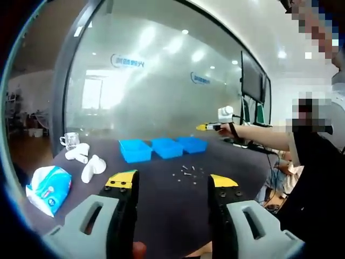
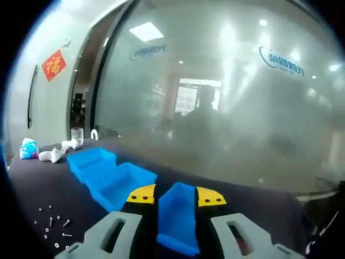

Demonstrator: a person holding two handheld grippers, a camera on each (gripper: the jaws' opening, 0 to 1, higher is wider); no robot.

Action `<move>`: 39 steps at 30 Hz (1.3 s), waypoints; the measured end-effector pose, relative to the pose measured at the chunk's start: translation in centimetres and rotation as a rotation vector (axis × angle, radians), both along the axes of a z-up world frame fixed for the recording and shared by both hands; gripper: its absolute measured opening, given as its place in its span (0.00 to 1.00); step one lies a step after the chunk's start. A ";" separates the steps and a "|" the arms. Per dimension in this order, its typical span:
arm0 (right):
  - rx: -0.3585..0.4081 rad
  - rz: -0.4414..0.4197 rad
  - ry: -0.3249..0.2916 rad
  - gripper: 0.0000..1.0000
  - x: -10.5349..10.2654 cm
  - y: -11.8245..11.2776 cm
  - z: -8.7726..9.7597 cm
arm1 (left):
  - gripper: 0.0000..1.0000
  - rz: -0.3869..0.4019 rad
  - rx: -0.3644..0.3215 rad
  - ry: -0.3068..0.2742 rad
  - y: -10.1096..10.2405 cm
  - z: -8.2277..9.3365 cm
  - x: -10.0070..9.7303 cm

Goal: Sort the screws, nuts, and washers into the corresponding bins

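Your left gripper hangs low in frame with its jaws apart and nothing between them. Three blue bins sit in a row at mid-frame on the dark table; whether they hold anything cannot be told. The screws, nuts and washers lie loose just below them. Your right gripper, jaws spread, frames the nearest bin at bottom centre.

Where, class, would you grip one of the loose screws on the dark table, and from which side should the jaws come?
Probably across the shank of a screw, coming from above with open jaws. The screws lie flat and scattered apart on the table, so the sides are free; they are too small here to tell heads from tips.
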State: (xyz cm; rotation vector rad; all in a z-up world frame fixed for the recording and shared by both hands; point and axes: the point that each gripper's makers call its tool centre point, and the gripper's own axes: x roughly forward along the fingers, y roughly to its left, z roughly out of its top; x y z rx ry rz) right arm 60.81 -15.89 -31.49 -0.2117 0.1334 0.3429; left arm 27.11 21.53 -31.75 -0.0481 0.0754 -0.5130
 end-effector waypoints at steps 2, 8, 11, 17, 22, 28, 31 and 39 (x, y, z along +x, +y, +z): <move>0.004 0.008 -0.006 0.22 -0.7 0.1 0.1 | 0.51 -0.001 0.001 -0.001 0.0 0.0 0.0; 0.002 0.050 -0.012 0.23 -3.8 0.7 -0.3 | 0.51 -0.004 0.005 -0.002 -0.2 0.0 0.0; -0.001 0.076 -0.031 0.26 -6.1 1.1 -0.3 | 0.51 -0.004 0.003 -0.001 -0.1 -0.1 0.1; 0.053 0.142 -0.055 0.26 -11.3 2.3 -0.1 | 0.51 -0.006 0.016 0.005 -0.3 -0.5 0.5; 0.101 0.185 -0.063 0.27 -15.3 2.6 0.4 | 0.51 -0.022 0.024 0.009 -0.8 -0.7 0.7; 0.105 0.210 -0.085 0.28 -17.6 1.1 0.9 | 0.51 -0.034 0.034 0.013 -1.1 -0.8 0.7; 0.096 0.227 -0.086 0.28 -19.2 0.2 1.0 | 0.51 -0.041 0.030 0.016 -1.3 -0.9 0.8; 0.093 0.219 -0.090 0.28 -22.8 -2.0 0.7 | 0.51 -0.048 0.041 0.033 -1.4 -1.5 1.1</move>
